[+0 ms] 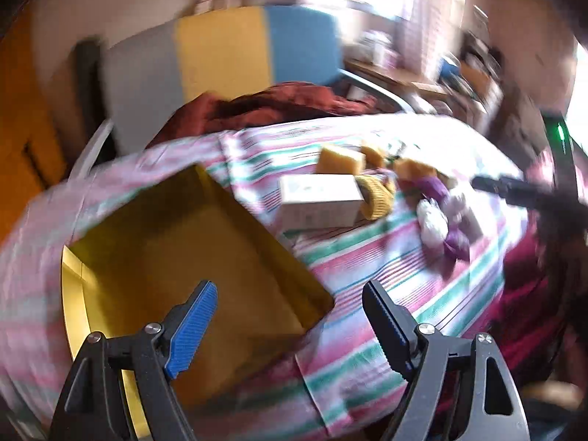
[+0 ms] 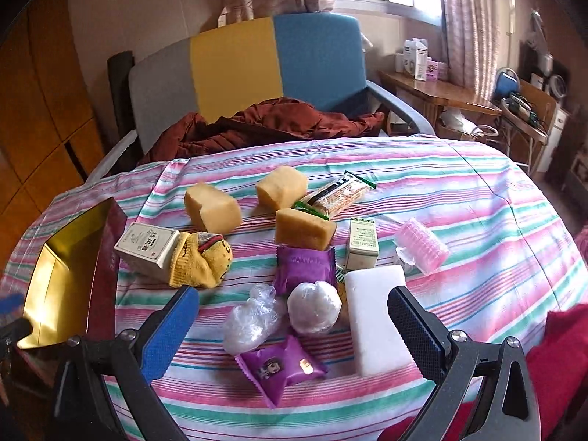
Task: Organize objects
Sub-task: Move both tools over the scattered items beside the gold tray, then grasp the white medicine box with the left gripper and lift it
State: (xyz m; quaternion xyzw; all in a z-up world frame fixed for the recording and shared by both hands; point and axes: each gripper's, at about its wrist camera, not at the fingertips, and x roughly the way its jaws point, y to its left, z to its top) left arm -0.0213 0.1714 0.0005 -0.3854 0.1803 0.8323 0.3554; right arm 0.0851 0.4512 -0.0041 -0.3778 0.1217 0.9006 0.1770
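A gold-lined open box lies at the left of the striped bed cover. Loose items lie in the middle: three yellow sponges, a white carton, a yellow sock, purple packets, two plastic-wrapped balls, a white block, a small green-white box, a pink item. My left gripper is open and empty over the box's near corner. My right gripper is open and empty above the balls and packets.
A grey, yellow and blue chair with a dark red garment stands behind the bed. A wooden desk with boxes stands at the back right. A wooden wardrobe is at the left. The left wrist view is blurred.
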